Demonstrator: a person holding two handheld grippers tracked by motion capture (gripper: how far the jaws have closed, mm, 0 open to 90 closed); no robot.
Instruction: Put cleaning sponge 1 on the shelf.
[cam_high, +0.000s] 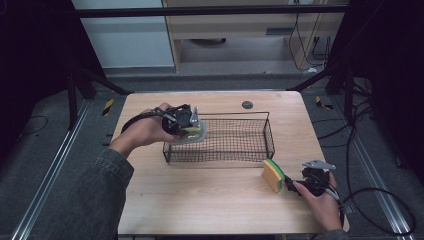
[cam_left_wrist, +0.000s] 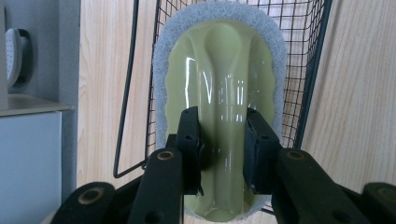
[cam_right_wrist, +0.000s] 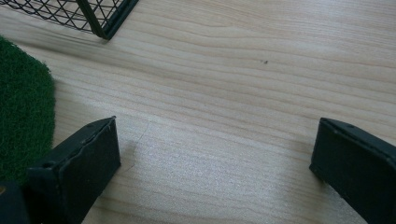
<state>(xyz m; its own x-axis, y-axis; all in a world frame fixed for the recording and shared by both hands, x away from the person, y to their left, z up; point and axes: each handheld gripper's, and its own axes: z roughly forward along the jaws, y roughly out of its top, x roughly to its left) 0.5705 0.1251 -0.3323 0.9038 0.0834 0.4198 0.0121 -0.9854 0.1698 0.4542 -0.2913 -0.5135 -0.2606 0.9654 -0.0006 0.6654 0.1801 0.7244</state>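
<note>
My left gripper (cam_high: 192, 126) is shut on a pale green scrubber (cam_left_wrist: 222, 88) with a white pad rim, its jaws clamped on the raised handle ridge. It holds the scrubber (cam_high: 191, 134) at the left end of the black wire basket (cam_high: 250, 150), over the rim. My left gripper (cam_left_wrist: 223, 149) shows both pads pressed to the ridge. A yellow sponge with a green scouring face (cam_high: 273, 174) stands on the table in front of the basket's right corner. My right gripper (cam_high: 295, 186) lies just right of the sponge, open, with nothing between its fingers; the green pad (cam_right_wrist: 23, 107) sits beside its left jaw.
The basket's corner (cam_right_wrist: 105, 18) lies close ahead of the right gripper. A dark round disc (cam_high: 247, 104) sits near the table's far edge. Bare wood (cam_high: 200, 195) spreads along the table's front. Cables trail on the floor at the right.
</note>
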